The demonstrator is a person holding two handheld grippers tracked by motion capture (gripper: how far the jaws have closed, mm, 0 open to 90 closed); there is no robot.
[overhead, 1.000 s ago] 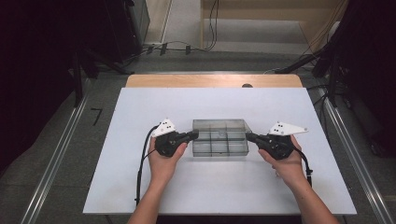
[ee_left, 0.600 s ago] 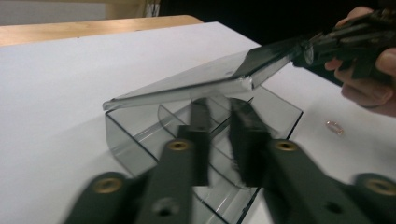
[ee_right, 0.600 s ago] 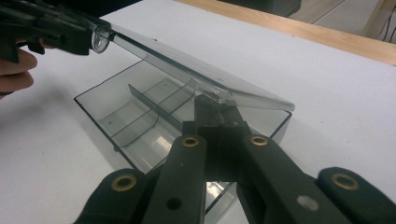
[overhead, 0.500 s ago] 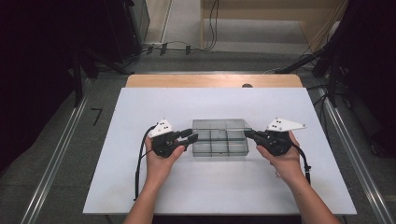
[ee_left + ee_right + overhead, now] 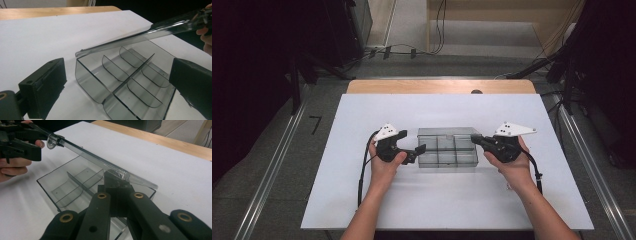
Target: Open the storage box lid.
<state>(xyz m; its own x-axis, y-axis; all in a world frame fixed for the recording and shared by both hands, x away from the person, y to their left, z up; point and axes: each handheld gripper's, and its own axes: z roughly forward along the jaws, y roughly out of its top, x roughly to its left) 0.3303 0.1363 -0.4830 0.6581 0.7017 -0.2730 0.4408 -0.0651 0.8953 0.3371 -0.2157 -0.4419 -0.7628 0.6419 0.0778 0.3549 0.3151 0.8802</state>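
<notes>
A clear grey compartment box (image 5: 447,147) sits mid-table, its dividers visible in the left gripper view (image 5: 125,82). Its lid (image 5: 140,37) slants up over the box, and my right gripper (image 5: 116,178) is shut on one end of it at the box's right side (image 5: 474,138). The lid (image 5: 95,160) runs from there toward my left gripper (image 5: 32,142). My left gripper (image 5: 417,153) is at the box's left end; its jaws have just been opening and stand wide (image 5: 118,66), with the lid's free end ahead of them, untouched.
The white table top (image 5: 362,200) has a wooden strip (image 5: 412,86) along its far edge. Metal rails (image 5: 277,160) run beside the table, and cables (image 5: 402,49) lie on the floor behind it.
My left gripper's jaws have opened and let go of the lid's left end. The right gripper stays shut on the lid, and both hands have barely moved.
</notes>
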